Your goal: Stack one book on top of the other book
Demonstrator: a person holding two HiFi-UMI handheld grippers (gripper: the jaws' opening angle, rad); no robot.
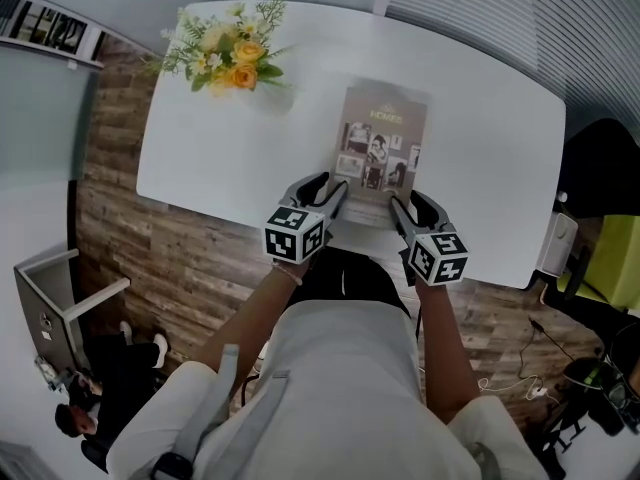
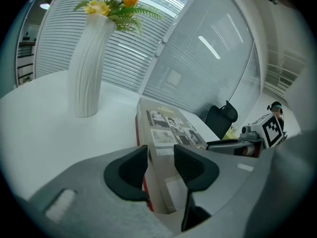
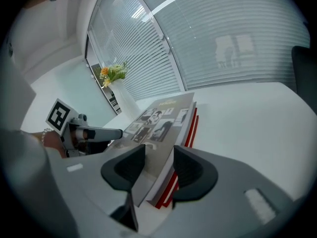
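Stacking looks done: on the smooth white rounded table [image 1: 200,158], the matte grey photo-cover book [image 1: 385,133] lies flat atop the red-edged book [image 3: 189,133], right of the ribbed white vase [image 2: 89,68] and nearer us. Our left gripper [image 2: 161,162] and right gripper [image 3: 158,165] straddle the stack's near corners, jaws wide, apparently not pinching. Next we back both straight off.
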